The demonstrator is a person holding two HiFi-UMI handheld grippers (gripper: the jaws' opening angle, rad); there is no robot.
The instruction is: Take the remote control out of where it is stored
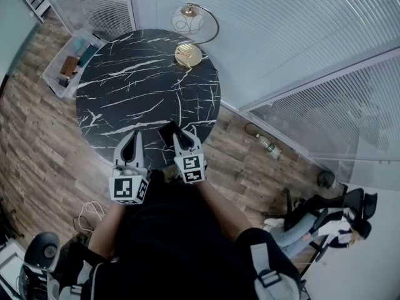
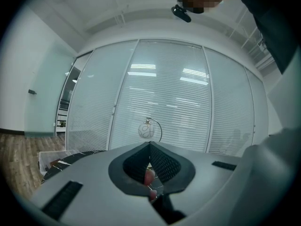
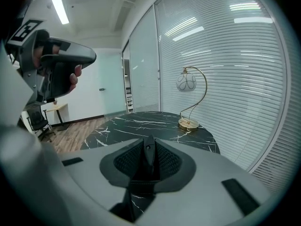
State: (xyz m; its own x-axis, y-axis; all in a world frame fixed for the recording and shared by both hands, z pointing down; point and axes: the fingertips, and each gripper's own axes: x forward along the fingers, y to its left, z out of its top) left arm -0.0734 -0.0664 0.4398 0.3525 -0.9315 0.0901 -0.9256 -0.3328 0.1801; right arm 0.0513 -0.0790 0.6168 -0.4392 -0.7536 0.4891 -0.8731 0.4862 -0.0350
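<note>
Right claw (image 1: 185, 133) pinching remote control (image 1: 166, 134) edge-on, just over near rim of counter (image 1: 137, 80); left claw (image 1: 132, 136) pressed together alongside. Might slip from such a narrow hold and drop onto counter or floor (image 1: 37, 142).

Bright, even indoor light falls from a ceiling strip lamp (image 3: 59, 4) and glares as pale bars on the blinds (image 2: 164, 79), shadows are soft, every view bows strongly toward its edges, and both gripper views fade into dark, blurred round corners.
</note>
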